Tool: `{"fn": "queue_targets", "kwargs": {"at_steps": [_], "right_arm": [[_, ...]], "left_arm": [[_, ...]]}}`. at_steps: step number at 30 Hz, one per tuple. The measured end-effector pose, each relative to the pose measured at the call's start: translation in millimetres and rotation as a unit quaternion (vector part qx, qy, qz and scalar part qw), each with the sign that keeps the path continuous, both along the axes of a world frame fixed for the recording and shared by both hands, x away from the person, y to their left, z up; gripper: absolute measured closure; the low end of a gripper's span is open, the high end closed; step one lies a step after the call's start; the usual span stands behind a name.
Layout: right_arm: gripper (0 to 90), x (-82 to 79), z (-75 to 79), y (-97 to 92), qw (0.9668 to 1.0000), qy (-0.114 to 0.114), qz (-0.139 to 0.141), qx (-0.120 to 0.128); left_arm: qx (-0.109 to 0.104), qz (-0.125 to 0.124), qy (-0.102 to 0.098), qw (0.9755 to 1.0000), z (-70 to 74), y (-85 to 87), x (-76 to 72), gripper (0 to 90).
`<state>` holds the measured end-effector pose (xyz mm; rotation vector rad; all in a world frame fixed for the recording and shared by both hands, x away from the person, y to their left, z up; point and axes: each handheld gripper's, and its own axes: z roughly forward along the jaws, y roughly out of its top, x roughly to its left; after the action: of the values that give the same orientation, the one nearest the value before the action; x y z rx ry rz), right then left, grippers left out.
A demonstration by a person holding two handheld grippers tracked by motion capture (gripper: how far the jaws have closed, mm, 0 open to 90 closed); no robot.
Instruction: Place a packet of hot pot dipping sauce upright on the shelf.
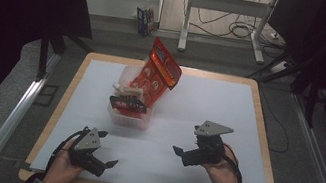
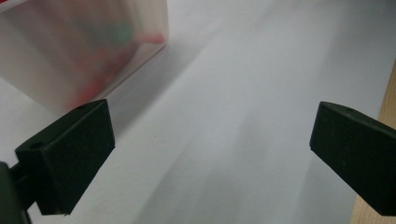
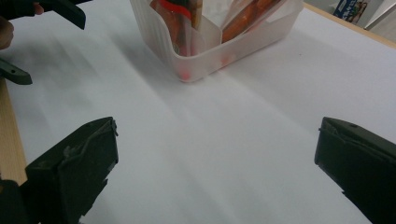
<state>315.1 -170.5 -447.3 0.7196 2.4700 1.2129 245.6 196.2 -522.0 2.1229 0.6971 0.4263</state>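
Translucent plastic bin (image 1: 119, 114) packed with red snack packets (image 1: 157, 70) sits mid-table on white sheet (image 1: 209, 105). Left gripper (image 1: 110, 163) low at near left, jaws wide, empty; bin ahead, beyond left jaw. Right gripper (image 1: 176, 149) near right, jaws wide, empty; bin well ahead, apart from both jaws.

High view looks down on the whole table (image 1: 259, 139). Each gripper view sits low and close, facing past its spread jaws; both share the plastic bin (image 2: 84, 51) (image 3: 210, 51) ahead.
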Motion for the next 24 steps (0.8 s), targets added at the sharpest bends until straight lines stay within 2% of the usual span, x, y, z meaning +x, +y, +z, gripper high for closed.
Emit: {"fn": "queue_targets", "kwargs": {"at_steps": [24], "right_arm": [[0.0,-14.1,-18.0,-26.6,0.9997,0.002,-0.023,0.009]], "left_arm": [[0.0,0.007,0.009,0.9999,0.1,-1.3,-0.1,0.0]]}}
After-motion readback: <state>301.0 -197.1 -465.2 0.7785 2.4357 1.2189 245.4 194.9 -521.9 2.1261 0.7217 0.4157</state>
